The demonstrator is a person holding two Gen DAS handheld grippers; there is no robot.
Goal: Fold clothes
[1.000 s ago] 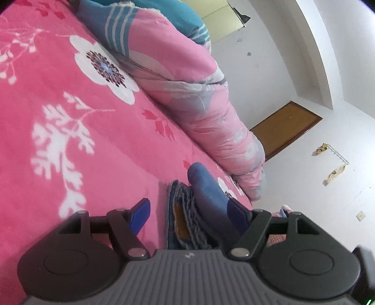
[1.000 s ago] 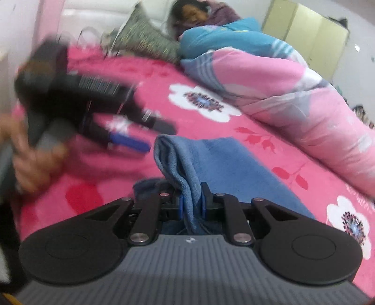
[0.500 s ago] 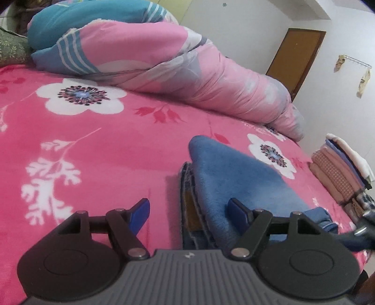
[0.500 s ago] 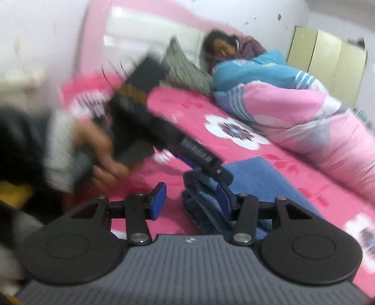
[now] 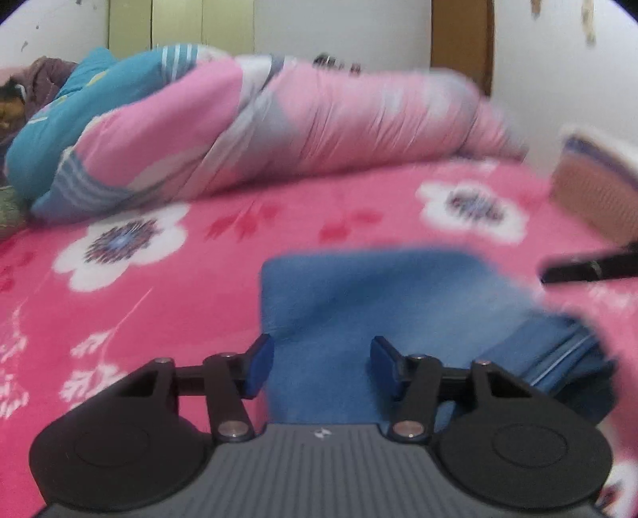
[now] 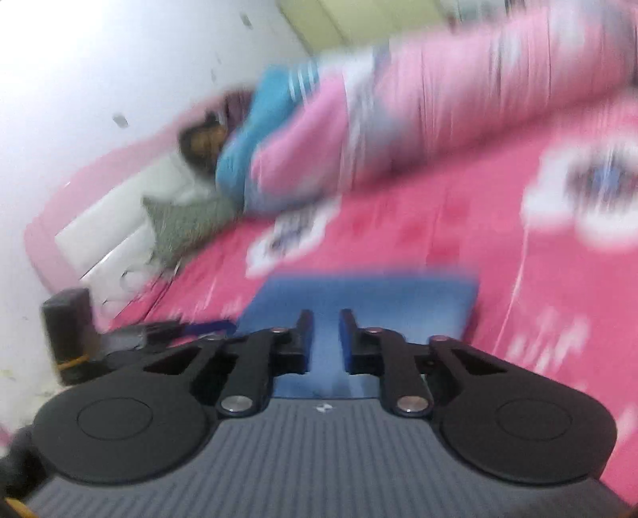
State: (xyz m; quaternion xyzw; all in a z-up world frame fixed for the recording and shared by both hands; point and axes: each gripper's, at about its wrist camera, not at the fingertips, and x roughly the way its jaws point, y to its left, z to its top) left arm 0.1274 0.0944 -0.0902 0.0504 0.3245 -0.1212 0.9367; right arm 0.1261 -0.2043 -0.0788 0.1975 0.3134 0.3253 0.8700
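Note:
A blue garment [image 5: 379, 295] lies folded flat on the pink flowered bed [image 5: 159, 303], with stacked layers showing at its right end. My left gripper [image 5: 321, 366] is open, its blue pads straddling the garment's near left corner without pinching it. My right gripper [image 6: 323, 342] has its jaws drawn close, with the blue garment [image 6: 359, 299] filling the narrow gap at its near edge. In the left wrist view, one black finger of the right gripper [image 5: 586, 271] reaches in from the right. The left gripper [image 6: 191, 330] shows blurred at the garment's left side in the right wrist view.
A rolled pink and blue quilt [image 5: 279, 127] runs along the far side of the bed. A person [image 6: 199, 143] lies at the headboard next to a green pillow [image 6: 179, 223]. A stack of folded clothes [image 5: 598, 187] stands at the right. A door [image 5: 462, 36] is behind.
The right gripper let go of the raised blue cloth, opened wide, and has now closed down again on the garment, which lies flat. The left gripper has swung over the garment's corner, still open.

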